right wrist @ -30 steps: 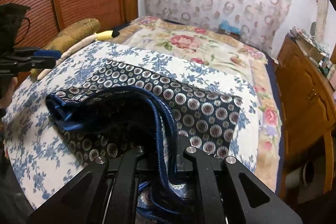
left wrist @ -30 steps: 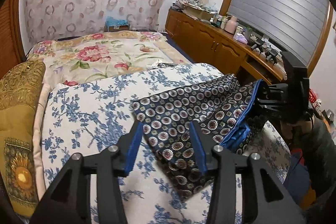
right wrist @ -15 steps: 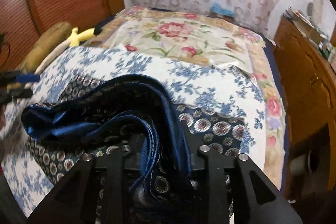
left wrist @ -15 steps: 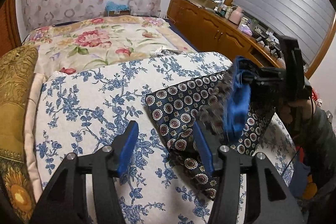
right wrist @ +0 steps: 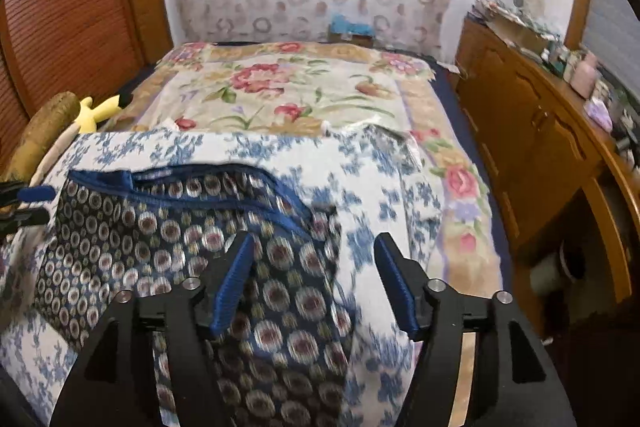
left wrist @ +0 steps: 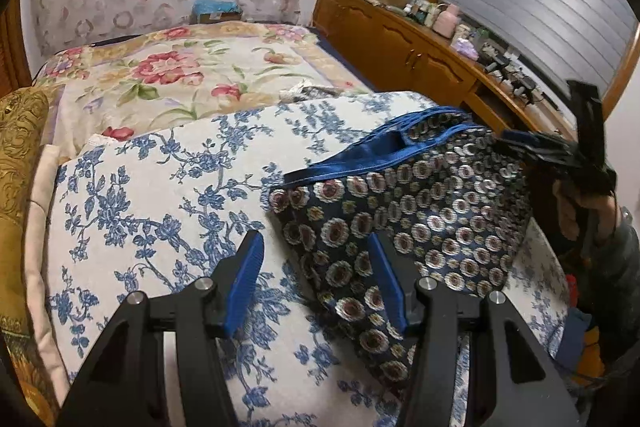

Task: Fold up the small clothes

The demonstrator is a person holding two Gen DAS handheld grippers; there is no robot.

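two hand-held grippers hang over a bed, both released and grasping nothing. the left hand-held gripper (left wrist: 316, 277) has its blue-padded fingers (left wrist: 245, 279) spread wide above the blue-flowered white quilt (left wrist: 160, 195), its right finger just over the near edge of the navy patterned shorts (left wrist: 400, 211). the right hand-held gripper (right wrist: 314, 281) is likewise spread, its left finger (right wrist: 232, 283) over the shorts (right wrist: 180, 247) and its right finger over the quilt (right wrist: 376, 203). the shorts lie folded on the quilt at the near end of the bed, their blue waistband (left wrist: 360, 155) along the far edge. beyond the quilt lies a red-flowered bedspread (right wrist: 280, 87); a wooden cabinet (right wrist: 540, 131) runs along the bed's right side.
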